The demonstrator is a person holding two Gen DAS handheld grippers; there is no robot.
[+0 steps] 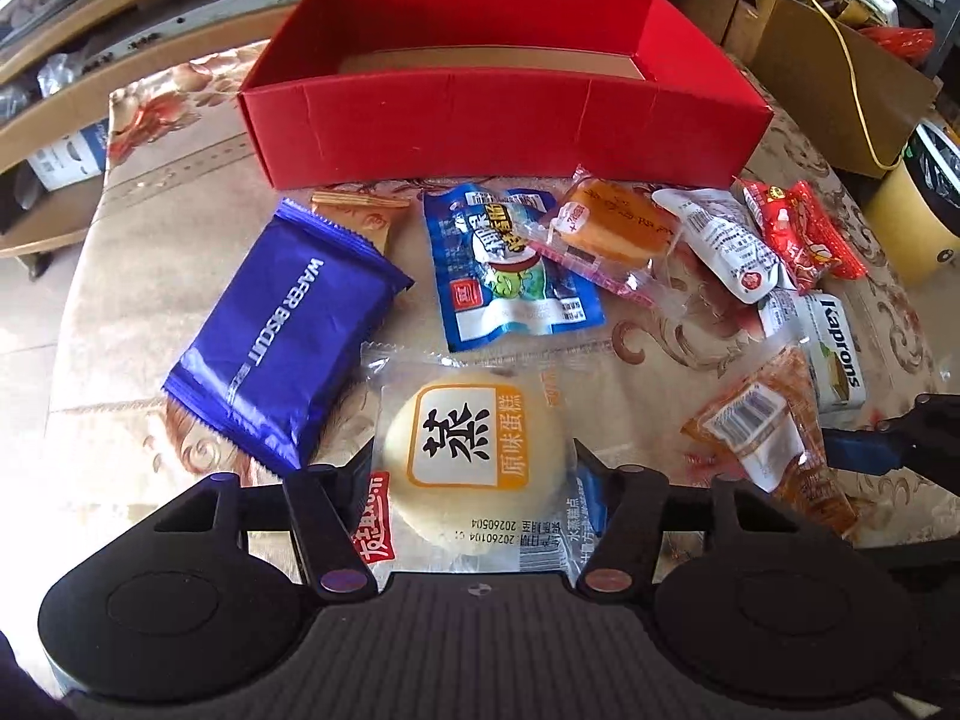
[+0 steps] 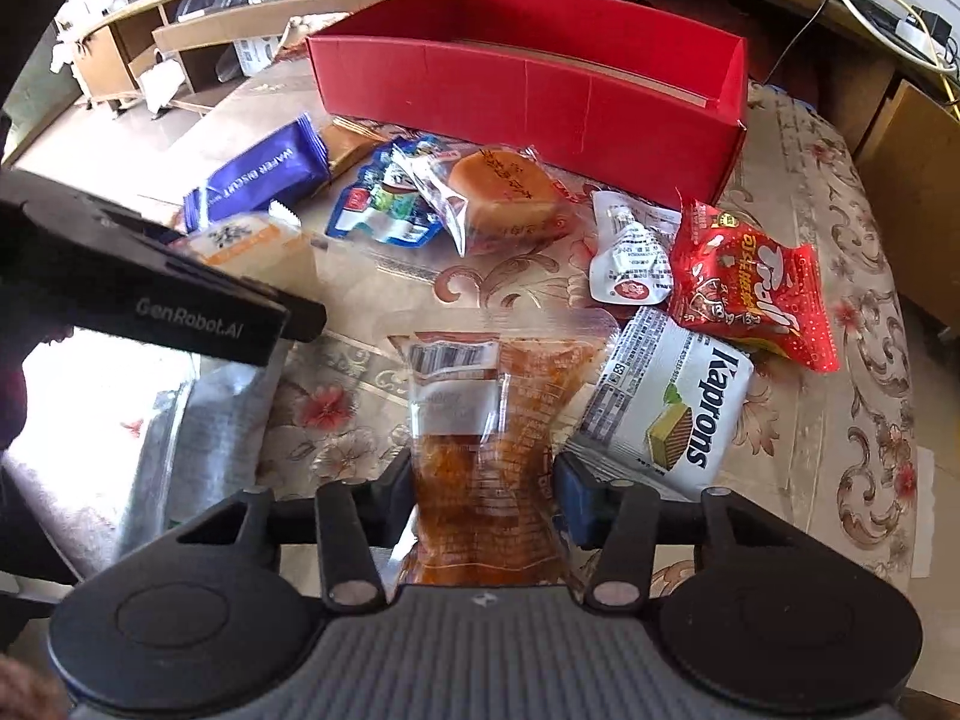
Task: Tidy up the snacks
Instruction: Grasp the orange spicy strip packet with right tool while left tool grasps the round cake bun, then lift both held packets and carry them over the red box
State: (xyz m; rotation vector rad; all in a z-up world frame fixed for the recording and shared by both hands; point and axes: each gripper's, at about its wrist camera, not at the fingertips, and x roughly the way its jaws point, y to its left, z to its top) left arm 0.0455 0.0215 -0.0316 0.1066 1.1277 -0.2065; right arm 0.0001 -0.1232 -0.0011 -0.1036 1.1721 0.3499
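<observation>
Left wrist view: red box (image 1: 504,120) sits open at the table's far side, snacks scattered in front of it. Both grippers clamp a packet each. Left gripper (image 1: 474,480) is closed on the steamed cake (image 1: 474,438), pads on its two sides. Right gripper (image 2: 483,489) is closed on the orange packet (image 2: 480,450), squeezing its lower half. Judged best: lift straight up, keep grips gentle so the cake isn't crushed, carry over the near wall, release inside.

Black left gripper (image 1: 474,480), ribbed grey base, blue-padded fingers (image 1: 591,483) (perhaps rubber), round metallic pivot screws.
</observation>
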